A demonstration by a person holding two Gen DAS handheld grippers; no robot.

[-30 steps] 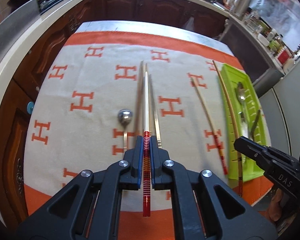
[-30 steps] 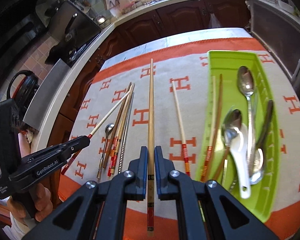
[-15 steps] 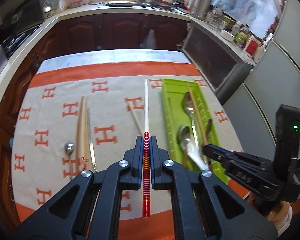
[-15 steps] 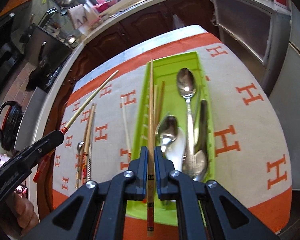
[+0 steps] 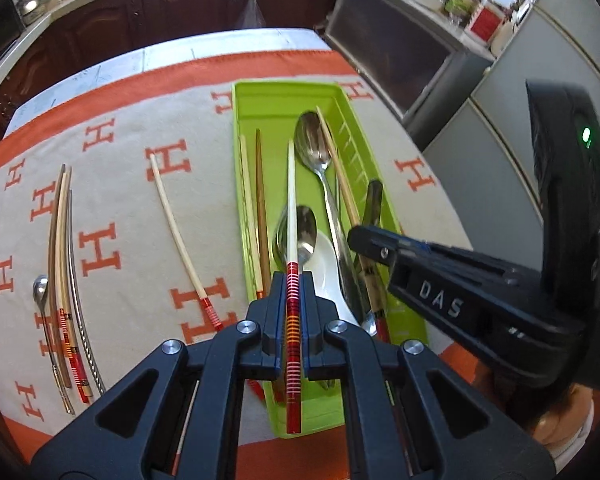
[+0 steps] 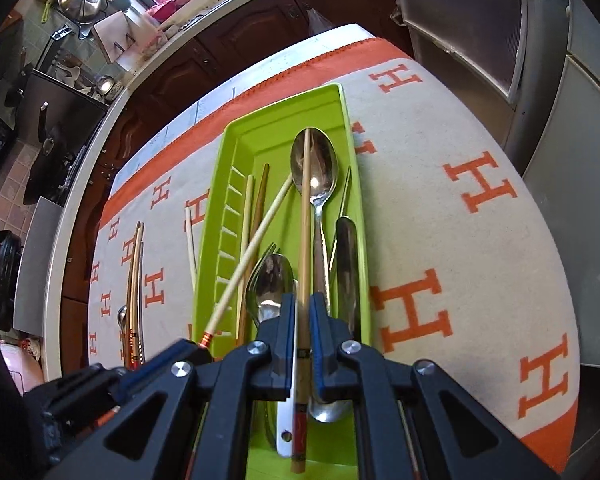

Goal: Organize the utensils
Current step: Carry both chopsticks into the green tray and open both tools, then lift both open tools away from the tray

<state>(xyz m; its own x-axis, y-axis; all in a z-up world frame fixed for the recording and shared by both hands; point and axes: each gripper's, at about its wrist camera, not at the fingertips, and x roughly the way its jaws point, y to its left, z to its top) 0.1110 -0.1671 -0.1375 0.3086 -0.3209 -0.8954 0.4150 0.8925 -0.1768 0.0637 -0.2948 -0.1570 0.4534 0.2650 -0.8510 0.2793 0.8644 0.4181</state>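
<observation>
Pinching light, stiff, slippery chopsticks near their banded handle ends, left gripper (image 5: 289,312) and right gripper (image 6: 302,322) hover above green tray (image 5: 282,98).

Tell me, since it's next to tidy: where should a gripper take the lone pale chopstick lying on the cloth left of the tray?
Grip the pale chopstick near its red-banded end, coming from above with the jaws across it. It lies flat and alone on the cloth, clear of the green tray.
</observation>
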